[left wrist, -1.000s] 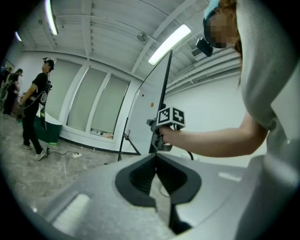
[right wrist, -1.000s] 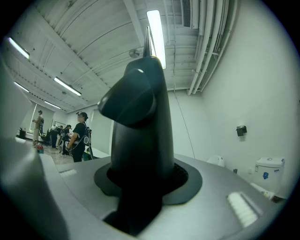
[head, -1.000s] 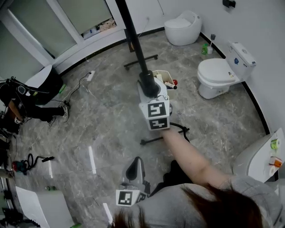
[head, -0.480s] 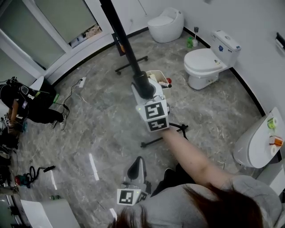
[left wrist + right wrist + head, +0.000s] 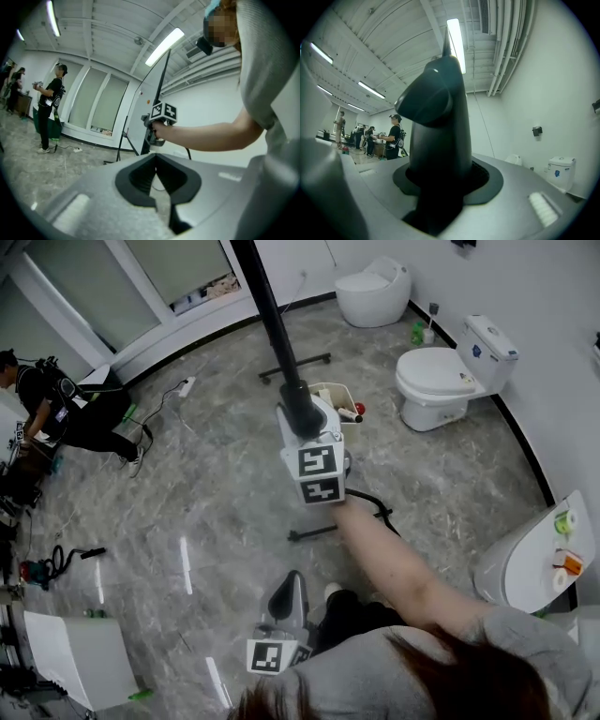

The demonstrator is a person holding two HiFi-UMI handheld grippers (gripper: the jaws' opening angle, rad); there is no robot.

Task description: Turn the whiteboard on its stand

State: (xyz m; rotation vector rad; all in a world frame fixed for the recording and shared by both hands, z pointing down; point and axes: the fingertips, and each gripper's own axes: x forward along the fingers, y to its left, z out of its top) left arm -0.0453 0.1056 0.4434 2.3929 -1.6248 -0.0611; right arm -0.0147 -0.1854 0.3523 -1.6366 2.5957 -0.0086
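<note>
Nearest, at 6 o'clock in the head view, the left gripper is held close against the person's body. Its dark jaws are pressed together with nothing between them, and it takes no part in the work.

The person's bare right forearm reaches out toward 12 o'clock and carries the right gripper. Its jaws straddle the near end of the black-framed whiteboard and are opening, with the thick black frame filling the gap between them.

The board shows edge-on as a dark bar running from the gripper toward 11 o'clock. It stands on a black wheeled stand, one foot near the forearm and the other foot beyond the gripper, on the grey marbled floor. Two white toilets stand further off toward 1 and 2 o'clock.

Step in hand, by judgement: the turn itself, with the grip on the frame slackening, either for a fresh hold or because the swing is complete. If more rotation is wanted, the next move calls for a firm re-grip on the frame and a steady sideways push, so the stand pivots and does not tip.

Against the earlier frames, the bar lies at much the same slant as one second ago, after leaning further toward 11 o'clock half a second ago. The right gripper remains at the same end of the frame.
</note>
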